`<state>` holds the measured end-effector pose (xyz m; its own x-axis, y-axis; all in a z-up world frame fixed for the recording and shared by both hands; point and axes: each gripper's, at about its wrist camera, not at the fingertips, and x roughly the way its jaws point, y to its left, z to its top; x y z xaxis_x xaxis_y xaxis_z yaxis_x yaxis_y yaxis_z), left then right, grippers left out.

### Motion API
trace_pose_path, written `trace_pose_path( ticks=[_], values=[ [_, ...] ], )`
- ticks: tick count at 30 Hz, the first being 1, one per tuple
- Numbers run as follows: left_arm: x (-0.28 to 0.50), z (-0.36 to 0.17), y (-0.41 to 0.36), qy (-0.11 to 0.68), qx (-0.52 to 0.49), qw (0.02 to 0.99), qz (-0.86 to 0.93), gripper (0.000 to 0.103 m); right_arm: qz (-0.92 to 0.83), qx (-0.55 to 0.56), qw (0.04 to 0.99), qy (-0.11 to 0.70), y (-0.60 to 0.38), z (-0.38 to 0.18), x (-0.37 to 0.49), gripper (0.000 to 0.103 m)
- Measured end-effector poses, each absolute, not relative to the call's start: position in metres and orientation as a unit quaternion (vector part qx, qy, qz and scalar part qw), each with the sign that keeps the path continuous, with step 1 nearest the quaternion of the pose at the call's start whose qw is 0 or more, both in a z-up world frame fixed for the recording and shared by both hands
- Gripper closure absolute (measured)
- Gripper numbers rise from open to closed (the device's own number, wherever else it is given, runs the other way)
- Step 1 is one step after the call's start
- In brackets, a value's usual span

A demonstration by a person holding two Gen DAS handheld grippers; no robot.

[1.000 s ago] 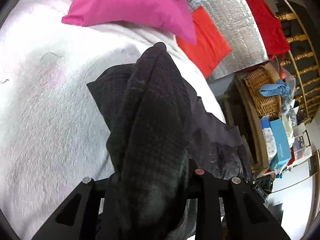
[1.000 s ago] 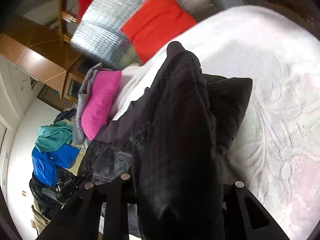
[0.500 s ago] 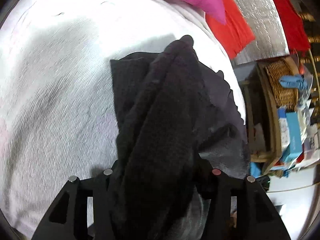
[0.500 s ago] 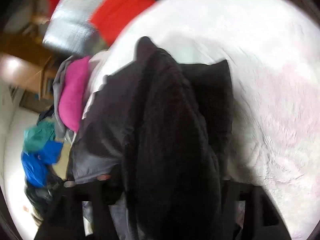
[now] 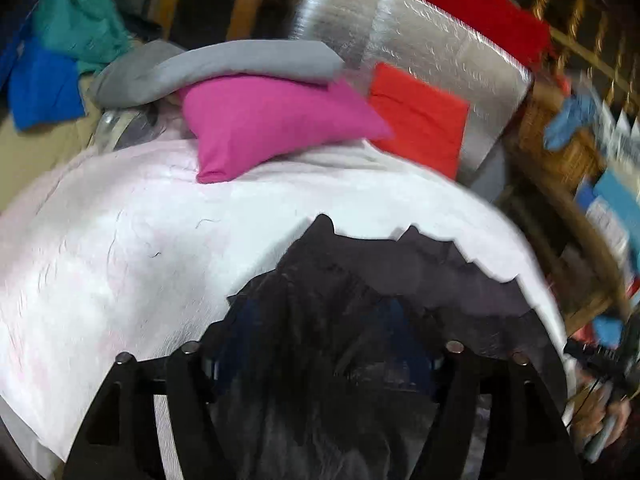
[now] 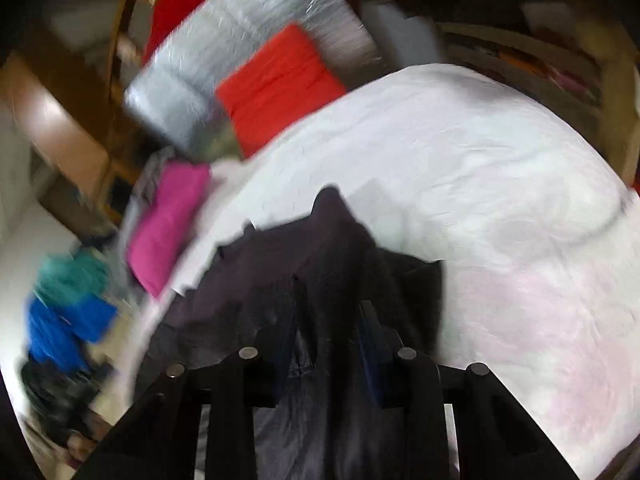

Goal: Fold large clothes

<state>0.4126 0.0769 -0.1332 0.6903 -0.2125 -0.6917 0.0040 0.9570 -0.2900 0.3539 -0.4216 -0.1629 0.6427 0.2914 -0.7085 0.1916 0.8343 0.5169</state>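
A large dark grey-black garment lies on a white bed cover, its far edge spread toward the bed's right side. My left gripper sits over its near end with the jaws apart, cloth bunched between and over the fingers. In the right wrist view the same dark garment runs up between my right gripper's blue-padded fingers, which stand close together on a fold of it. Both views are blurred by motion.
A pink folded piece under a grey one lies at the bed's far end, beside a red piece on a silver sheet. Blue and teal clothes are piled off the bed's left side. A wicker basket and shelves stand right.
Both grippers tipped up and back, so the room's far side came into view. The garment dropped from a raised hump to lying flatter on the bed. The left jaws spread wider.
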Motion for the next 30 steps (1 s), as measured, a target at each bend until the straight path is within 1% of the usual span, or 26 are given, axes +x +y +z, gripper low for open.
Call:
trace_pose_path(
  ticks=[1, 4, 5, 7, 8, 10, 11, 12, 13, 14, 16, 17, 18, 20, 23, 25, 27, 29, 30],
  values=[
    [0.421, -0.145, 0.071, 0.411, -0.121, 0.902, -0.049, 0.031, 0.011, 0.286, 0.849, 0.444, -0.418, -0.177, 0.369, 0.070],
    [0.455, -0.195, 0.053, 0.509, -0.086, 0.856, -0.011, 0.031, -0.024, 0.280, 0.826, 0.489, -0.419, -0.211, 0.398, 0.070],
    [0.460, -0.202, 0.052, 0.518, -0.086, 0.851, -0.004, 0.031, -0.027, 0.278, 0.828, 0.485, -0.418, -0.210, 0.402, 0.070],
    [0.463, -0.199, 0.052, 0.513, -0.085, 0.854, 0.004, 0.031, -0.026, 0.280, 0.831, 0.480, -0.415, -0.200, 0.404, 0.068],
    [0.463, -0.193, 0.053, 0.506, -0.088, 0.858, -0.001, 0.031, -0.021, 0.290, 0.837, 0.463, -0.414, -0.193, 0.402, 0.068],
    [0.464, -0.181, 0.057, 0.477, -0.115, 0.871, -0.011, 0.031, -0.008, 0.292, 0.850, 0.438, -0.411, -0.182, 0.402, 0.068],
    [0.464, -0.178, 0.060, 0.467, -0.130, 0.875, -0.014, 0.031, 0.004, 0.285, 0.855, 0.432, -0.404, -0.177, 0.406, 0.066],
    [0.466, -0.176, 0.060, 0.462, -0.139, 0.876, -0.016, 0.031, 0.012, 0.281, 0.857, 0.432, -0.398, -0.176, 0.409, 0.059],
    [0.469, -0.179, 0.061, 0.464, -0.143, 0.874, -0.016, 0.030, 0.022, 0.281, 0.857, 0.431, -0.392, -0.178, 0.416, 0.040],
    [0.474, -0.184, 0.061, 0.473, -0.138, 0.870, -0.012, 0.030, 0.023, 0.282, 0.855, 0.435, -0.387, -0.181, 0.421, 0.025],
    [0.488, -0.205, 0.057, 0.511, -0.106, 0.853, 0.019, 0.029, 0.016, 0.273, 0.842, 0.465, -0.381, -0.199, 0.431, 0.025],
    [0.492, -0.215, 0.054, 0.524, -0.089, 0.847, 0.027, 0.026, 0.003, 0.258, 0.840, 0.478, -0.376, -0.207, 0.437, 0.025],
    [0.491, -0.217, 0.051, 0.523, -0.082, 0.848, 0.030, 0.024, -0.006, 0.244, 0.843, 0.480, -0.372, -0.209, 0.439, 0.025],
    [0.487, -0.212, 0.051, 0.518, -0.081, 0.851, 0.029, 0.024, -0.014, 0.239, 0.845, 0.477, -0.371, -0.203, 0.436, 0.027],
    [0.475, -0.195, 0.049, 0.496, -0.092, 0.863, 0.019, 0.024, 0.010, 0.264, 0.854, 0.449, -0.373, -0.184, 0.416, 0.032],
    [0.453, -0.181, 0.047, 0.471, -0.093, 0.877, 0.013, 0.024, 0.034, 0.259, 0.864, 0.430, -0.368, -0.169, 0.395, 0.033],
    [0.432, -0.170, 0.041, 0.449, -0.086, 0.889, 0.003, 0.024, 0.058, 0.243, 0.872, 0.421, -0.360, -0.160, 0.374, 0.040],
    [0.413, -0.163, 0.034, 0.434, -0.079, 0.897, -0.011, 0.024, 0.085, 0.222, 0.874, 0.423, -0.346, -0.154, 0.351, 0.055],
    [0.406, -0.162, 0.029, 0.429, -0.075, 0.900, -0.017, 0.024, 0.091, 0.211, 0.876, 0.424, -0.337, -0.153, 0.344, 0.057]
  ],
)
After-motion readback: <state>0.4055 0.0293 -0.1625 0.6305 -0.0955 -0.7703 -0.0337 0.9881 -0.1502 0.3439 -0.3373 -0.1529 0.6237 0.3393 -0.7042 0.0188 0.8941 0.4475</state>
